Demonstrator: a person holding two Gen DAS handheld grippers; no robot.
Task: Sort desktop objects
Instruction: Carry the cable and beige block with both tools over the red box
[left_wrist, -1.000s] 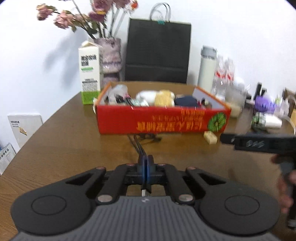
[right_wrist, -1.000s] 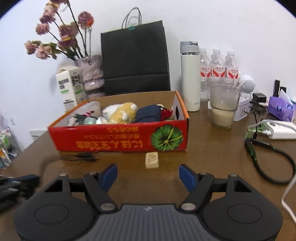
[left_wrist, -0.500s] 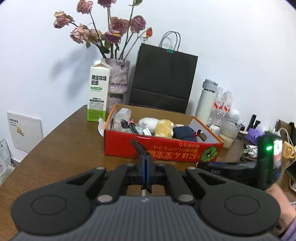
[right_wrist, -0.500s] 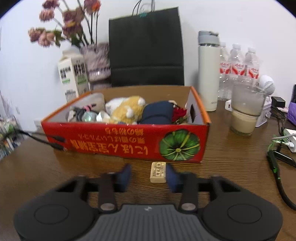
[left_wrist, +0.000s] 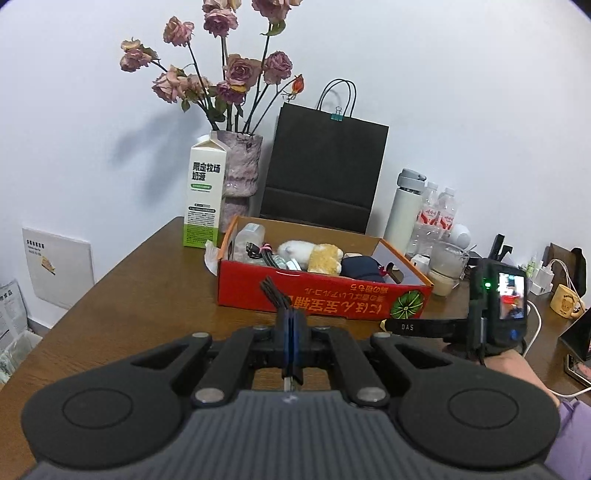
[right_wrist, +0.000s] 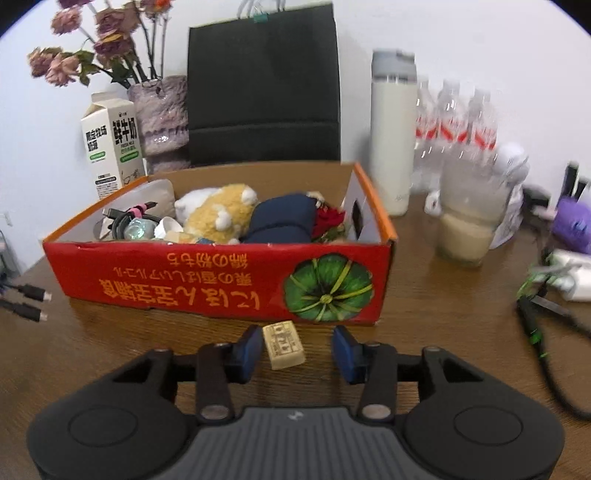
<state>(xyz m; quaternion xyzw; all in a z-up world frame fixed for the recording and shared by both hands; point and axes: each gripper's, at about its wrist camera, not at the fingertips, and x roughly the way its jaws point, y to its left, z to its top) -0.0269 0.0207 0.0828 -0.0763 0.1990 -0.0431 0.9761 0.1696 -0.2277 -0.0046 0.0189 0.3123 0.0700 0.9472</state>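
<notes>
- Landmark = red box (right_wrist: 221, 280) on the table (right_wrist: 443, 314), already holding a plush toy (right_wrist: 218, 214), a dark blue pouch (right_wrist: 284, 218) and coiled cables (right_wrist: 125, 221).
- Task thing: small tan block (right_wrist: 283, 344) lay flat on the table just in front of the box's front wall, near its pumpkin print, not in the box yet.
- Right tool (right_wrist: 295, 345) straddled the block w/ jaws apart; they'd just widened a bit. Left-hand pad looked touching or nearly touching the block, the other pad had a clear gap, so no grip yet.
- Left tool (left_wrist: 291, 325) had jaws together, clamped on a bundle of black cable ends (left_wrist: 275, 293), held in front of the box's front wall, above the table.
- Risk 1: block sat off-centre btwn the pads and skewed; closing as is could shove or spin it sideways, or pinch a corner so it pops out.
- Risk 2: block very close to the box wall; pushing fwd could jam fingertips against the cardboard or nudge the box.
- Risk 3: cable ends stick out loose from the left tool; the grip looked thin, so they could slip or snag the box rim on the way in.
- Risk 4: both tools were close in front of the box, so they could bump.
</notes>
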